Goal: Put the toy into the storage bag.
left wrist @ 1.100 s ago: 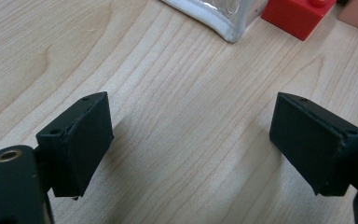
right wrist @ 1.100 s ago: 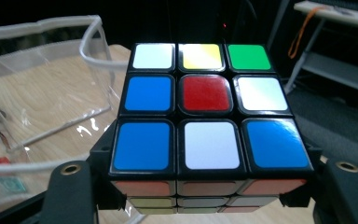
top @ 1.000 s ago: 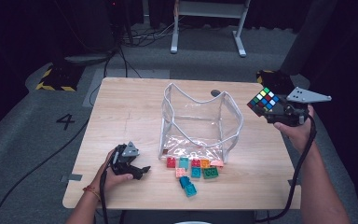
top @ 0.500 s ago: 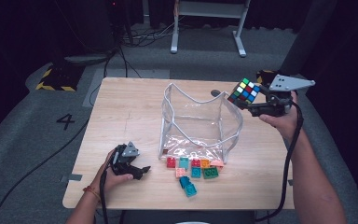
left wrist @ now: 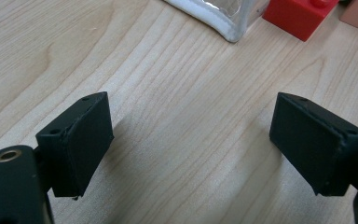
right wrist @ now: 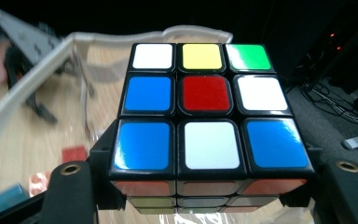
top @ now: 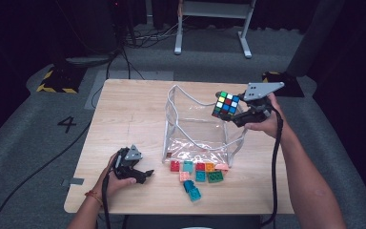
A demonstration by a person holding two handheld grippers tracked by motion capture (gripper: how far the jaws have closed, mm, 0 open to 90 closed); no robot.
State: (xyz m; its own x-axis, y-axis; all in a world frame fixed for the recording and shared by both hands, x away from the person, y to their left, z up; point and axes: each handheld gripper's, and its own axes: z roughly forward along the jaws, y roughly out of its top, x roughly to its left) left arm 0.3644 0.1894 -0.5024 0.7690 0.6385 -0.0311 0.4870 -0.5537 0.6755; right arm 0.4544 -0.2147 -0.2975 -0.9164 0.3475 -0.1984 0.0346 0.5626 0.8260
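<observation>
Puzzle cube held over the clear bag's open mouth

Nearest, the left gripper point(top: 145, 173) rests on the pale wood table point(top: 124, 109), jaws parted on nothing, beside blocky plastic bricks point(top: 198, 171). Farther off, the right gripper point(top: 232, 117) clamps the puzzle cube point(top: 226, 104) by opposite flat sides above the floppy clear bag point(top: 195, 138). The cube looks rigid, light and glossy-slick, so I judge a square grip on the faces safest.

red block point(left wrist: 302, 17): cut off by the top edge, beyond the left gripper's jaws
cube point(right wrist: 209, 121): lower layers hidden between the right gripper's jaws
bag point(right wrist: 37, 79): rim blurred
</observation>
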